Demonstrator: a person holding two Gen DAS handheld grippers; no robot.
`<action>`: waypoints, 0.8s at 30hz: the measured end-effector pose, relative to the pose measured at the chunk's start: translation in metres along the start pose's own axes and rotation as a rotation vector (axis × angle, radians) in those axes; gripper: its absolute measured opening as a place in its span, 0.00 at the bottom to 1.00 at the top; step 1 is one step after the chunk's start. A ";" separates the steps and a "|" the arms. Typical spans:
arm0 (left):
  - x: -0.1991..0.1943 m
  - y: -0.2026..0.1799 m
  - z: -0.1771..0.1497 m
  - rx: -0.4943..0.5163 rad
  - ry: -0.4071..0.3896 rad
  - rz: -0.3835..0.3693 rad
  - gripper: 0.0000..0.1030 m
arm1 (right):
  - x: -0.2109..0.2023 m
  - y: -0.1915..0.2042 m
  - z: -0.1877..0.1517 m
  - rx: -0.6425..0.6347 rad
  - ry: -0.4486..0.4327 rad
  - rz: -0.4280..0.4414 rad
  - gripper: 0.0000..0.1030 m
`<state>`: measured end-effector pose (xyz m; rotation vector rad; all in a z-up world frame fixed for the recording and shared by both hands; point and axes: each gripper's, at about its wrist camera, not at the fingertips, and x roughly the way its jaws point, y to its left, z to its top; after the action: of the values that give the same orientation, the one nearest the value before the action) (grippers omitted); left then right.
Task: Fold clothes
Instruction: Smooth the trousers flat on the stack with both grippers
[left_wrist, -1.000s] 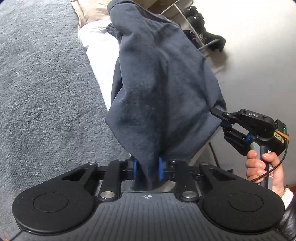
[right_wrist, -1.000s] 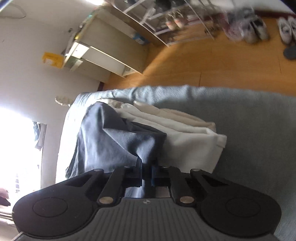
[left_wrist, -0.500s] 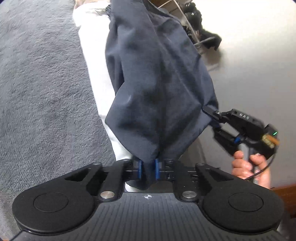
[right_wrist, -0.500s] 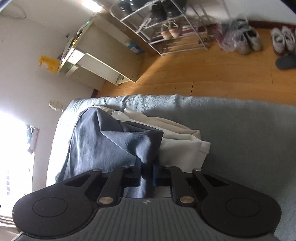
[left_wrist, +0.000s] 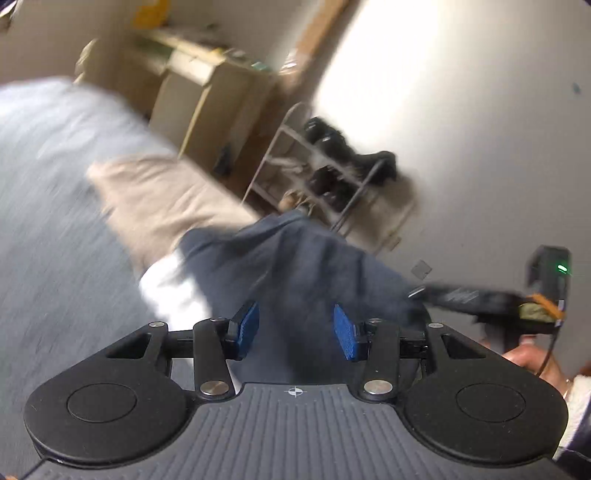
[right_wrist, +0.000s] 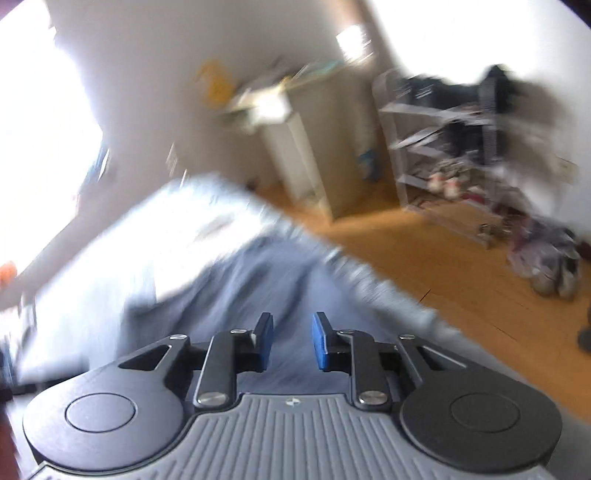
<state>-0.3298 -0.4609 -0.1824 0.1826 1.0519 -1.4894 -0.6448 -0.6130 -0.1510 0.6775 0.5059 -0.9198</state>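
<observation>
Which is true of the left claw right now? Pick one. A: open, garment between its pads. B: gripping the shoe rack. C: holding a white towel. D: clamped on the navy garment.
A: the left claw is open, its blue pads spread apart with the navy garment lying loose between them.

1. My left hand-held gripper (left_wrist: 295, 326) has its jaws apart, and the blue pads (left_wrist: 246, 325) grip nothing.
2. A dark navy garment (left_wrist: 295, 266) lies just ahead of the pads, spread over a white folded piece (left_wrist: 168, 286).
3. A beige folded piece (left_wrist: 155, 192) sits beyond the white one, on the grey bed cover (left_wrist: 48, 229).
4. On my right I see the right hand-held gripper (left_wrist: 417, 293), its tip at the navy cloth's edge; blur hides its jaws.
5. A shoe rack (left_wrist: 325, 177) stands against the wall.
</observation>
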 end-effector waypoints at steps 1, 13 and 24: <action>0.005 -0.001 0.001 0.019 -0.005 0.005 0.43 | 0.015 0.007 -0.001 -0.036 0.032 -0.011 0.22; 0.005 -0.016 0.027 0.156 -0.119 0.009 0.48 | 0.045 0.018 0.025 -0.111 0.035 0.041 0.21; 0.013 0.002 0.064 0.063 -0.125 0.113 0.50 | 0.067 -0.001 0.048 0.156 0.022 0.029 0.21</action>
<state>-0.3026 -0.5134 -0.1549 0.1876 0.8813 -1.4137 -0.6051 -0.6844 -0.1627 0.8354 0.4454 -0.9315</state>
